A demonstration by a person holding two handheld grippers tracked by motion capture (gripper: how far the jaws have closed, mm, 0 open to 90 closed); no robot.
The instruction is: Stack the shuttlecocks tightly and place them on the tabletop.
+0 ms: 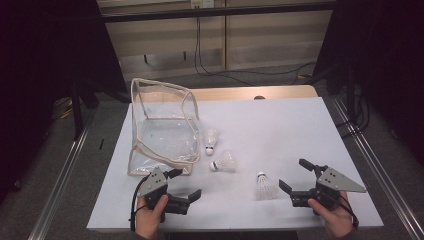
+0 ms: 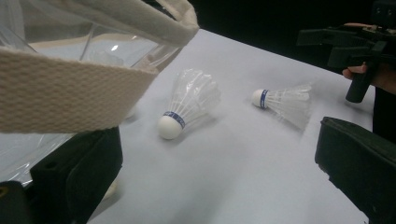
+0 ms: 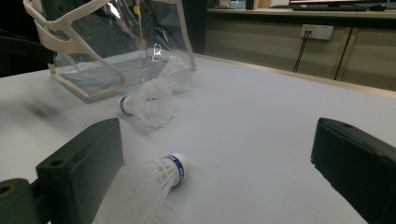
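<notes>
Shuttlecocks: three lie on the white desk [image 1: 280, 125]; the nearest shuttlecock [image 1: 265, 186] is just ahead of the right claw [image 1: 293, 176], toward its lower jaw.
Middle shuttlecock [image 1: 223, 162]: ahead of the left claw [image 1: 185, 183], well apart from it.
Far shuttlecock [image 1: 212, 140]: just beside the clear bag [image 1: 162, 127], beyond the left claw.
Hidden: in the right gripper view the nearest shuttlecock's feathers [image 3: 140, 191] pass behind that claw's left jaw; in the left gripper view the bag's cloth edging [image 2: 70, 93] blocks the upper left.
Hands: both hold their claws low over the desk's near edge, jaws pointing inward toward each other.
Left claw: wide open, empty, one jaw just beside the bag's front corner.
Right claw: wide open, holding nothing.
</notes>
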